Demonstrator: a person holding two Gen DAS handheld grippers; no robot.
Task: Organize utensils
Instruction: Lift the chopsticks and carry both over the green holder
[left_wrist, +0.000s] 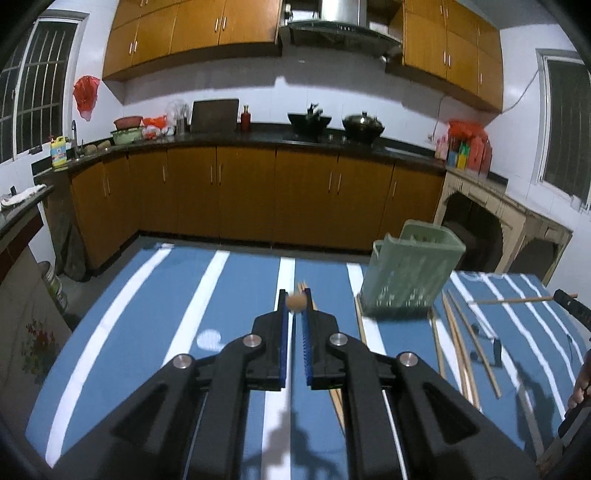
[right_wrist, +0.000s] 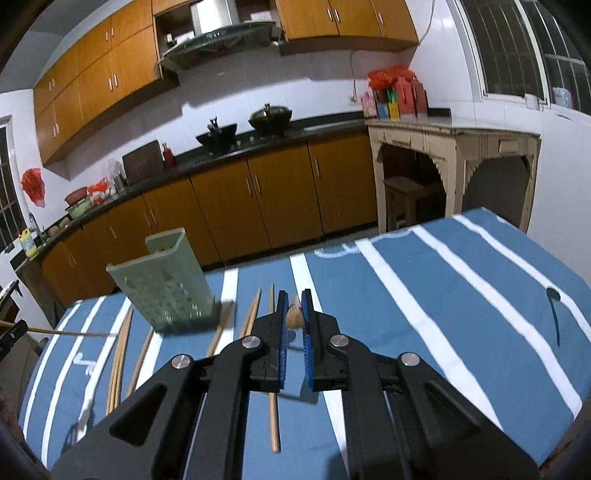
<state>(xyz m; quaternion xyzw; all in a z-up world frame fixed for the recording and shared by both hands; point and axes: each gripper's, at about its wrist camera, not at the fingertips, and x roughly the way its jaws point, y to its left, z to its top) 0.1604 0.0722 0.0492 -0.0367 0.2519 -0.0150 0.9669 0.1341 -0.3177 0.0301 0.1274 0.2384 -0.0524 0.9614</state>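
Chopsticks (right_wrist: 273, 421) lie scattered on the striped worktop (right_wrist: 424, 295) beside the green holder (right_wrist: 166, 288). Left tongs (left_wrist: 295, 303) and right tongs (right_wrist: 294, 314) each pinch one chopstick end-on. Light, stiff, slippery sticks probably hold best near the thick end.

Place: a home kitchen is shown.
Cabinets: orange-brown wall cabinets (left_wrist: 192, 33) are hung above, and matching base cabinets (left_wrist: 243, 192) are set under a dark countertop (left_wrist: 258, 134).
Cooking: a range hood (left_wrist: 340, 26) is mounted over two black woks (left_wrist: 364, 127) placed on the hob.
Washing: a tap (left_wrist: 74, 133) and a detergent bottle (left_wrist: 59, 151) are seen at the left corner.
Walls: white tiles are laid; barred windows (left_wrist: 40, 85) are fitted.
Table: a blue cloth with white stripes (left_wrist: 229, 295) is spread; a green utensil holder (left_wrist: 410, 273) and chopsticks (left_wrist: 476, 347) are laid on it.
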